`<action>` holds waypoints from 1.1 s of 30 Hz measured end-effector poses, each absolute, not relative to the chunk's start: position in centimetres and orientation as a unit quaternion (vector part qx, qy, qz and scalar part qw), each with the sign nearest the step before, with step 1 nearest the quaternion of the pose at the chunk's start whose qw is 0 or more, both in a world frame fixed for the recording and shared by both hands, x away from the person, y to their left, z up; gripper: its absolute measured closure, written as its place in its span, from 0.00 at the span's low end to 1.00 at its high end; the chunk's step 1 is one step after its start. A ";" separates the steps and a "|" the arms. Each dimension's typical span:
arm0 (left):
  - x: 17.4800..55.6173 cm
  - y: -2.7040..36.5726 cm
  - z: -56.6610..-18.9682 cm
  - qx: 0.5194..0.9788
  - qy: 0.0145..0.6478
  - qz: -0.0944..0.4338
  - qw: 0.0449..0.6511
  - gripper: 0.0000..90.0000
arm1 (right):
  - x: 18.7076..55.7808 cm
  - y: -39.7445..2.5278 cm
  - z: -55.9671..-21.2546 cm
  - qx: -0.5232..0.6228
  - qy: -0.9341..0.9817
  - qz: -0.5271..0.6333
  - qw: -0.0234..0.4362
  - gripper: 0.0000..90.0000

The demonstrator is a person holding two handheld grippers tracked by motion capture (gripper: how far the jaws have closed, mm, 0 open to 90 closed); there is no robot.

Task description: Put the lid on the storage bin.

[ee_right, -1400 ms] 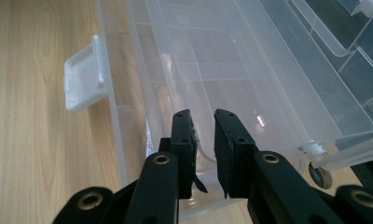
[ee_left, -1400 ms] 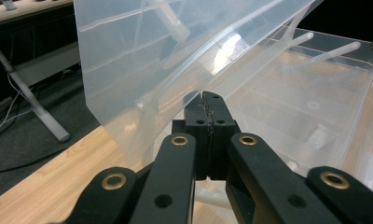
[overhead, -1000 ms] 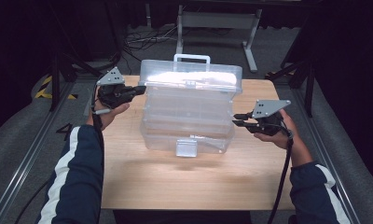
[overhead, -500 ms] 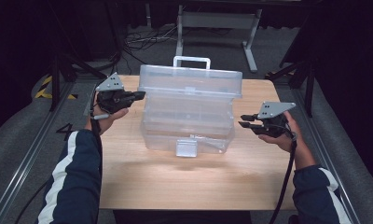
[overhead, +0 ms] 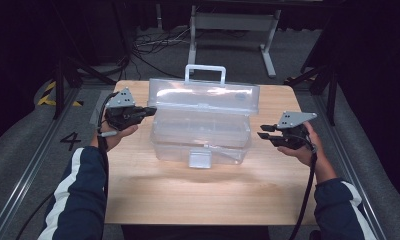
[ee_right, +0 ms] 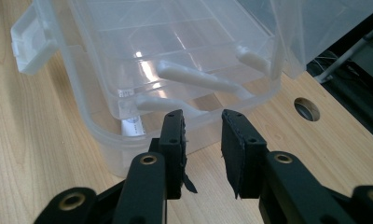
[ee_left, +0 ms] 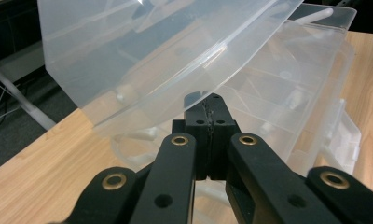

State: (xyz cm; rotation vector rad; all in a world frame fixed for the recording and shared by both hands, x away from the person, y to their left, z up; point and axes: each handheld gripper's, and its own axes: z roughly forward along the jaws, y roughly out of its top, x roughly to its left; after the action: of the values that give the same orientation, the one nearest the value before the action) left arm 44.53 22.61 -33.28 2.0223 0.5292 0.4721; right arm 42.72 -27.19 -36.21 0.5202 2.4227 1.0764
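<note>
A clear plastic toolbox (overhead: 200, 137) stands mid-table, its white front latch (overhead: 199, 159) hanging loose. Its lid (overhead: 205, 97) is tilted up and back, the carry handle (overhead: 205, 70) at the top. My left gripper (overhead: 150, 111) is at the lid's left end; in the left gripper view its jaws are shut on the lid's rim (ee_left: 201, 74), and the box base (ee_left: 287, 107) lies beyond. My right gripper (overhead: 262, 137) hovers open a little to the right of the box. In the right gripper view the right gripper (ee_right: 203, 126) faces the box's end wall (ee_right: 142, 140) without touching it, below white hinge arms (ee_right: 198, 77).
The wooden table (overhead: 198, 195) has bare room in front of the box and at both sides. A round hole (ee_right: 307, 108) is cut in the tabletop near the box's far corner. Black stands, cables and a metal frame (overhead: 233, 22) lie on the floor behind.
The lid has swung up from nearly flat to tilted back, with my left gripper at its left end. My right gripper has drawn away from the box to the right and sunk lower.
</note>
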 end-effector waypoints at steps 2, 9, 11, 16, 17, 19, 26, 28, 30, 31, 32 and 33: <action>44.4 22.5 -33.4 0.830 0.215 0.194 0.477 1.00 | 42.7 -27.2 -36.3 0.189 0.875 0.389 0.219 0.78; 43.9 22.6 -34.0 0.830 0.216 0.191 0.477 1.00 | 42.7 -27.5 -36.4 0.198 0.872 0.393 0.213 0.77; 43.7 22.6 -34.2 0.830 0.217 0.190 0.477 1.00 | 42.7 -27.5 -36.5 0.199 0.872 0.394 0.210 0.77; 43.2 22.9 -34.4 0.832 0.215 0.187 0.477 1.00 | 42.6 -27.6 -36.7 0.200 0.874 0.393 0.205 0.76; 42.9 23.1 -34.5 0.832 0.214 0.185 0.478 1.00 | 42.6 -27.6 -36.9 0.200 0.874 0.392 0.203 0.76; 42.8 23.1 -34.6 0.833 0.214 0.184 0.477 1.00 | 42.6 -27.6 -36.9 0.201 0.875 0.391 0.203 0.76; 42.0 23.3 -35.1 0.837 0.211 0.184 0.470 1.00 | 42.7 -27.4 -37.1 0.203 0.876 0.389 0.201 0.75; 42.0 23.3 -35.2 0.837 0.211 0.184 0.470 1.00 | 42.7 -27.4 -37.2 0.203 0.876 0.389 0.200 0.75; 41.9 23.3 -35.3 0.839 0.211 0.182 0.467 1.00 | 42.7 -27.4 -37.3 0.204 0.876 0.388 0.200 0.75; 41.9 23.3 -35.3 0.839 0.211 0.182 0.467 1.00 | 42.7 -27.4 -37.3 0.204 0.876 0.388 0.200 0.75; 41.8 23.2 -35.4 0.843 0.208 0.182 0.462 1.00 | 42.7 -27.4 -37.4 0.204 0.876 0.390 0.198 0.75; 41.7 23.2 -35.4 0.845 0.205 0.185 0.457 1.00 | 42.7 -27.4 -37.4 0.204 0.876 0.390 0.198 0.75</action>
State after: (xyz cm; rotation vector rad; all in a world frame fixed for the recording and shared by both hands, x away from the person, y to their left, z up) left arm 41.72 23.19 -35.43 2.0838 0.5064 0.4564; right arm 42.71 -27.43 -37.40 0.5715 2.4518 1.0913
